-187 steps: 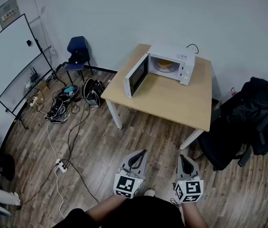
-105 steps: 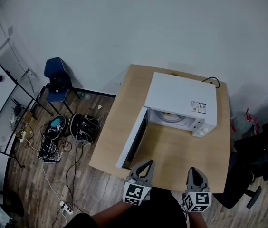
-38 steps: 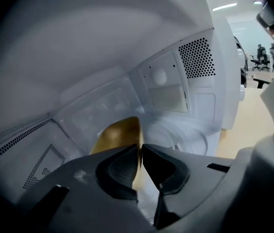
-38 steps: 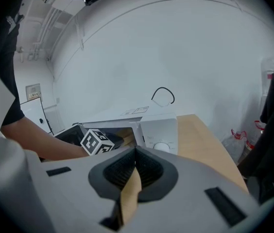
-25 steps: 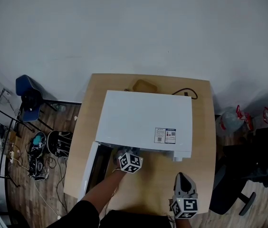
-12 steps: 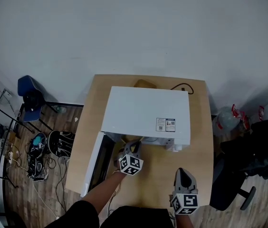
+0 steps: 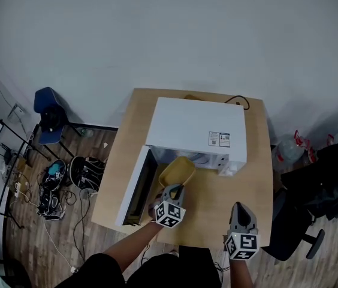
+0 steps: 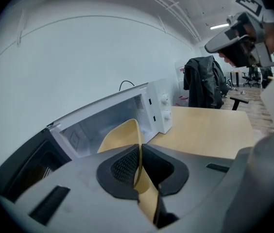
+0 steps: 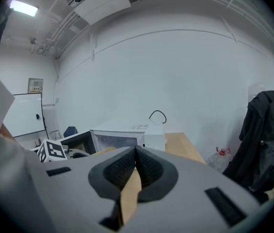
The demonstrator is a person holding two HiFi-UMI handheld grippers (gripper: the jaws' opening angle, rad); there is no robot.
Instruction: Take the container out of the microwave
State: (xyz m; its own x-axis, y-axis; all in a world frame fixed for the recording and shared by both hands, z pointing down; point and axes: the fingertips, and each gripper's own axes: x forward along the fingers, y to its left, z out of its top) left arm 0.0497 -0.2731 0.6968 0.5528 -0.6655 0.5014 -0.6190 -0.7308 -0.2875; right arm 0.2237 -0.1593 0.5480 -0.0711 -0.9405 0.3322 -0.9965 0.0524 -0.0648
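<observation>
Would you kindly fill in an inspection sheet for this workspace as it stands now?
Surface: wooden table, bare in front of the microwave.
Job's things: white microwave, door open; yellow container in front of its opening.
Clutter: bags on the floor at left.
Grippers: left gripper shut on the container's rim; right gripper shut, empty.
Cables: black cable behind the microwave; cords on the floor.
Surroundings: blue chair at left; dark jacket at right.
</observation>
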